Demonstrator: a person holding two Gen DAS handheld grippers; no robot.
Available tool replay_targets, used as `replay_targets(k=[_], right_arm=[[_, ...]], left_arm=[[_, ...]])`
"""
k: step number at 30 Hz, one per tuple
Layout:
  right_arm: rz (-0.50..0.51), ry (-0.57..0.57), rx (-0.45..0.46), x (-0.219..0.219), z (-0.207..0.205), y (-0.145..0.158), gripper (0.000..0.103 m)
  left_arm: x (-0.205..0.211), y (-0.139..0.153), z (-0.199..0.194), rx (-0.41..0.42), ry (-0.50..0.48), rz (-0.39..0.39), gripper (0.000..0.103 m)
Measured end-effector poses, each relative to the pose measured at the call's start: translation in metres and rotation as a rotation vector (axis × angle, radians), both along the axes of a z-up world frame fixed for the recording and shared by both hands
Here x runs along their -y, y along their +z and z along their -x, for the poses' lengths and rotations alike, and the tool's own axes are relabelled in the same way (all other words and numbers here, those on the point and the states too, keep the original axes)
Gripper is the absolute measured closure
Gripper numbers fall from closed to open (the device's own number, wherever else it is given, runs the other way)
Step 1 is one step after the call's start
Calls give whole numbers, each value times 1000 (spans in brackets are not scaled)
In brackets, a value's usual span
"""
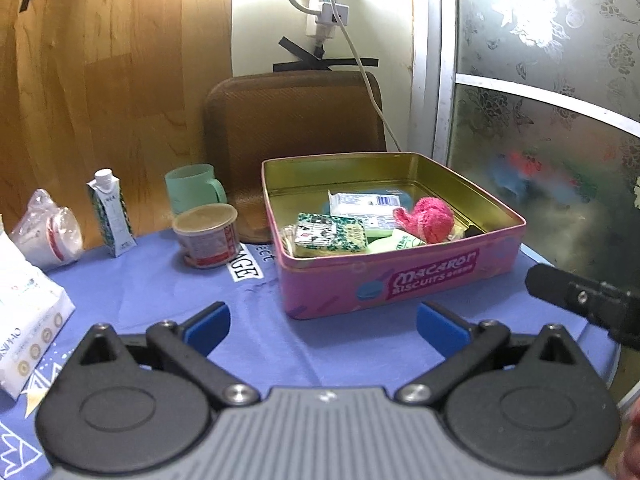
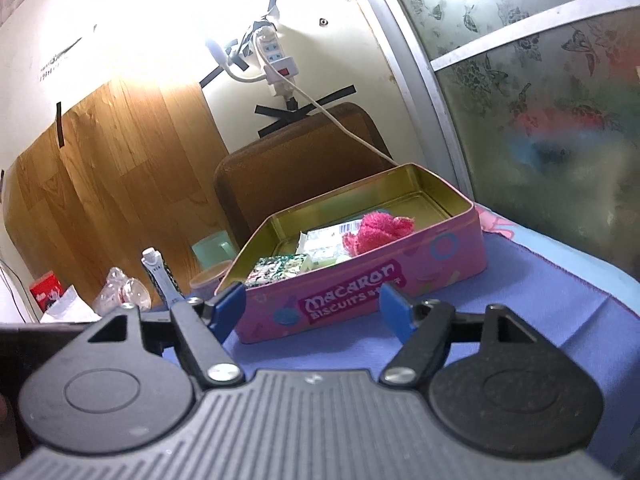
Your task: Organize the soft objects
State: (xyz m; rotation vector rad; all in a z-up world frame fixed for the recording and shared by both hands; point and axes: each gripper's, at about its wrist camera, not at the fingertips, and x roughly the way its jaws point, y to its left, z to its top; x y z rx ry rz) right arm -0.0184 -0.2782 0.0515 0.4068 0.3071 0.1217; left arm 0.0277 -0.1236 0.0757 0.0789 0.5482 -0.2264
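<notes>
Blue cloth (image 1: 168, 292) under your pink tin (image 1: 400, 280); pink knit (image 1: 426, 218) inside; left gripper (image 1: 322, 322) and right gripper (image 2: 312, 306) both spread, empty.

I see a pink tin (image 1: 400, 276) with a gold inside and magenta label, a hot-pink knit piece (image 1: 426, 218), and a green-and-white patterned packet (image 1: 330, 234). The cloth (image 1: 160, 288) is blue, the cup (image 1: 192, 188) mint green. The gripper pads (image 1: 208, 326) are blue on black arms. The wall panel (image 1: 100, 80) is brown woodgrain.

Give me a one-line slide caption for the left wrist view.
Open left gripper hovers empty before a pink biscuit tin holding a pink knitted toy and small packets.
</notes>
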Motion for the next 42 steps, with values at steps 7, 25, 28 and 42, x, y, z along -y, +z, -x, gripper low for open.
replay_targets(k=[7,25,28,42], right_arm=[[-14,-4,-5,-5,5,2,23],[-5,12,-4,-10,7,3,22],[-9,8,-3,-10,7,3,22],[-25,-6,-8,-9,9,1,22]], left_arm=[[-4,-1,8,11,24,-36,0],[-14,-1,13,32,63,-35,0],[-14,0,13,39,70,-37,0],[-12,-3,12,61,89,-97,0]])
